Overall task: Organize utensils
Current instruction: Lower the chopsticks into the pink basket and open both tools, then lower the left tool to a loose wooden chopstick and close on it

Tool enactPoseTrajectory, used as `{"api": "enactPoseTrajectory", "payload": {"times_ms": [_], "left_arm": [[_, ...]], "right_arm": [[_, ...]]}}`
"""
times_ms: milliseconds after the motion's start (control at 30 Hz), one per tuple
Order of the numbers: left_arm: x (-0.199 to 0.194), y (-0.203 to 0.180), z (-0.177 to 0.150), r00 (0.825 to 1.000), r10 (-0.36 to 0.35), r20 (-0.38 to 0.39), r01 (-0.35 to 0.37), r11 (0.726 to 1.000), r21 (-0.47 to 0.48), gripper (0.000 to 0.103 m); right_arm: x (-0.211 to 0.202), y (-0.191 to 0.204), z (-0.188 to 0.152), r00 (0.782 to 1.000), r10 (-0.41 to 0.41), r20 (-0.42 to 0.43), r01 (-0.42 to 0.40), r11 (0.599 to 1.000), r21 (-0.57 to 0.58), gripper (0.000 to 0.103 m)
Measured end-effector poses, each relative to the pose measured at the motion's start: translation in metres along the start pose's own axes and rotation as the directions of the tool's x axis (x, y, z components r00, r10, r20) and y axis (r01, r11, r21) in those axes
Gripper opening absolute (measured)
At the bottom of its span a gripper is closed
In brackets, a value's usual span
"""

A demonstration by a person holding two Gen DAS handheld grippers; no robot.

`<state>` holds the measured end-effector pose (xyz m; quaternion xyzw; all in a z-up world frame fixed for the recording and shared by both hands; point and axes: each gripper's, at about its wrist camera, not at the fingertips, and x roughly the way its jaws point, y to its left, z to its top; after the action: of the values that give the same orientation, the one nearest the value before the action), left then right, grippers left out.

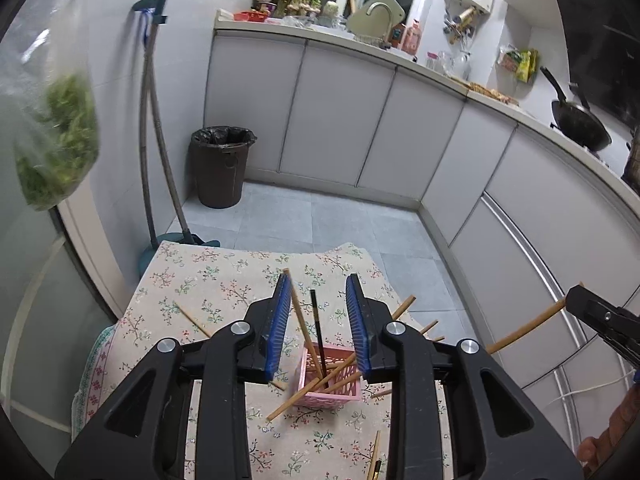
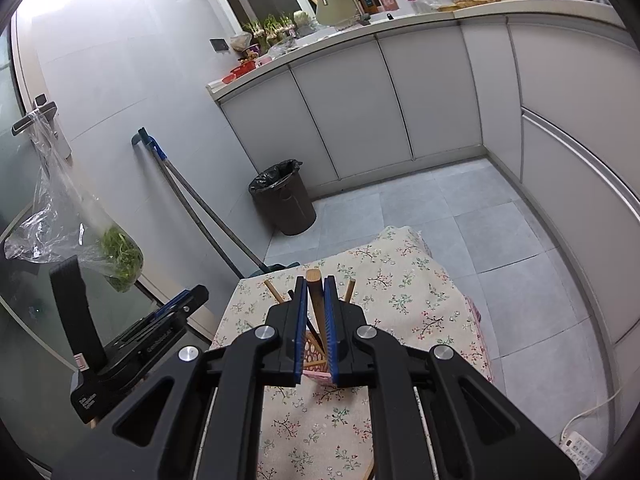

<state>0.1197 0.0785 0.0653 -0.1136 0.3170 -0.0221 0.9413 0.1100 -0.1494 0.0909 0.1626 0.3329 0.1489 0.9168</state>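
A pink slotted basket [image 1: 332, 394] stands on the floral tablecloth [image 1: 224, 280] and holds several wooden chopsticks [image 1: 298, 312] and one black chopstick [image 1: 318, 332]. My left gripper [image 1: 318, 286] is open and empty above the basket. My right gripper [image 2: 316, 284] is shut on a thick wooden utensil handle [image 2: 315, 294] above the basket [image 2: 316, 370]; it also shows at the right edge of the left wrist view [image 1: 600, 316], holding the handle [image 1: 524, 330]. Loose chopsticks [image 1: 194, 320] lie on the cloth.
The small table is covered by the floral cloth [image 2: 400, 300]. A dark bin [image 1: 222, 166] and a mop [image 1: 154, 140] stand by the wall. White cabinets [image 1: 340, 120] run along the back and right. A bag of greens [image 1: 56, 140] hangs at left.
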Motion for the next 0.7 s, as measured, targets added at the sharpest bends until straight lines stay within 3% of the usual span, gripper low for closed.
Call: {"api": "enactPoseTrajectory", "payload": {"times_ms": [100,167,233,267,333,400,467,633,700], "left_arm": [[-0.007,0.019,0.000,1.000,0.005,-0.003,-0.005,0.999,-0.038,0.032],[-0.005,0.038,0.001,1.000,0.026,-0.017,-0.027,0.997,-0.079,0.039],[0.007,0.061,0.000,0.995,0.079,-0.060,-0.086,0.988,-0.125,0.057],[0.016,0.071,-0.002,0.991,0.096,-0.093,-0.109,0.983,-0.149,0.060],[0.045,0.092,-0.009,0.974,0.121,-0.192,-0.157,0.970,-0.187,0.060],[0.082,0.114,-0.020,0.946,0.137,-0.293,-0.206,0.954,-0.217,0.060],[0.124,0.140,-0.035,0.907,0.172,-0.383,-0.283,0.925,-0.254,0.059],[0.190,0.186,-0.060,0.852,0.202,-0.483,-0.386,0.866,-0.318,0.058],[0.208,0.193,-0.063,0.838,0.228,-0.496,-0.421,0.848,-0.322,0.057]], "right_arm": [[-0.001,0.000,-0.001,1.000,-0.004,0.001,0.004,1.000,-0.007,0.009],[-0.002,0.000,-0.002,1.000,-0.005,0.003,0.005,1.000,-0.009,0.009],[-0.002,-0.001,-0.004,1.000,-0.004,0.000,0.004,1.000,-0.009,0.009],[-0.002,-0.001,-0.005,1.000,-0.006,-0.003,0.006,1.000,-0.010,0.009],[0.000,-0.004,-0.009,1.000,-0.007,-0.011,0.007,1.000,-0.009,0.009],[0.004,-0.008,-0.013,1.000,-0.007,-0.026,0.007,1.000,-0.003,0.009],[0.009,-0.012,-0.017,0.999,-0.012,-0.040,0.012,1.000,-0.001,0.009],[0.022,-0.024,-0.021,0.997,-0.033,-0.065,0.034,0.999,0.004,0.009],[0.030,-0.030,-0.022,0.996,-0.038,-0.078,0.039,0.999,0.011,0.009]]}}
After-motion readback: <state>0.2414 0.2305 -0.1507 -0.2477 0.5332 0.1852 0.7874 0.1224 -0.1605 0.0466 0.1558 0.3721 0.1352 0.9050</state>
